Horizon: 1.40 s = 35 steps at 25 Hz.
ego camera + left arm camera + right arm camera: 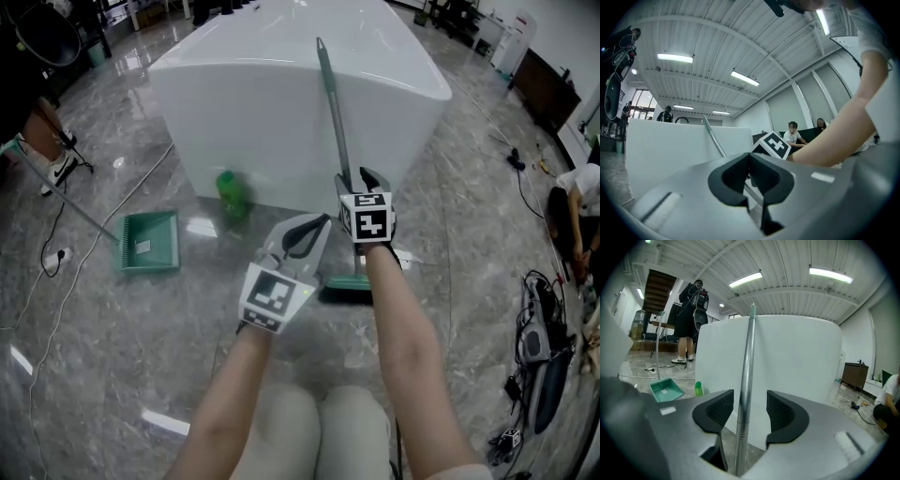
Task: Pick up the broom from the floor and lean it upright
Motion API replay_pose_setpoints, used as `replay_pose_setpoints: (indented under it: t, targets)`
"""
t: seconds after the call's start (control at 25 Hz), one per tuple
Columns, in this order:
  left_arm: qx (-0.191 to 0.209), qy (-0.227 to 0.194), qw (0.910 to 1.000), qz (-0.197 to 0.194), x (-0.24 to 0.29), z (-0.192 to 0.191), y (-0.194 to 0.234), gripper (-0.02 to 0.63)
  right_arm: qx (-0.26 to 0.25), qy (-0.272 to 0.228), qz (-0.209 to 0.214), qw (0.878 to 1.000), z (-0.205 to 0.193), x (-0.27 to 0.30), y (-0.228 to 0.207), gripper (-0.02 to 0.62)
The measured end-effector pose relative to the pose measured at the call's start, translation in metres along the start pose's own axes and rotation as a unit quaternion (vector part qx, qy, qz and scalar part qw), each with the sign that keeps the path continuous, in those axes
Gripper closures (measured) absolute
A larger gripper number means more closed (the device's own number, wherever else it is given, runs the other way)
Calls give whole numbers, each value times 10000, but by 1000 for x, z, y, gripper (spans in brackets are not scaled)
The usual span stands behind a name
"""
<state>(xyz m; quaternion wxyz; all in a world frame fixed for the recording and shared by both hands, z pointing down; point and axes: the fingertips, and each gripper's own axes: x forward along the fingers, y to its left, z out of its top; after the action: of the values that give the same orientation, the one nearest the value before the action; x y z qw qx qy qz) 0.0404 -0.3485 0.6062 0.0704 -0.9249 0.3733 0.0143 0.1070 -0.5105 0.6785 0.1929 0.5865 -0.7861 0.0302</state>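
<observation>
**Broom upright at the white counter, right jaws spread around its handle**

Knees (319,427) in pale trousers fill the bottom centre of the head view, and two bare forearms reach up from there, each with one gripper. Just right of centre, the right gripper (361,178) (750,399) has its jaws spread. The broom (332,122) (746,366) passes its metal handle between them, close against the left pad and clear of the right pad, so nothing is clamped. Below and left of it, the left gripper (305,232) (751,157) has its jaw tips meeting and holds nothing; the handle shows behind it.

The one broom stands nearly upright. Its green head sits on the grey marble floor (112,328) at frame centre, and its top end leans on the white counter (272,94) in the upper middle.

Count: two grippers, one broom, one green dustpan (148,242) at left, and one green bottle (230,192) at the counter's foot
</observation>
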Motion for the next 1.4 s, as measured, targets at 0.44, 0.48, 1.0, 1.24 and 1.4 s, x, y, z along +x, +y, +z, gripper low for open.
replay_pose_setpoints:
  t: [0.44, 0.48, 1.0, 1.24, 1.4]
  targets:
    - [-329, 260, 9991, -64, 3, 41, -14, 607, -204, -346, 560, 9976, 49, -74, 18, 490]
    - [-376, 314, 9988, -82, 0, 50, -16, 607, -197, -347, 628, 9972, 55, -88, 23, 494]
    - [259, 300, 9976, -572, -29, 262, -45, 607, 345, -937, 1384, 9853, 199, -303, 69, 594]
    - [566, 257, 9958, -666, -47, 366, -55, 607, 218, -1184, 1551, 9805, 290, -385, 68, 594]
    - [150, -22, 9981, -591, -58, 424, -53, 607, 185, -1297, 1535, 9794, 342, -425, 68, 594]
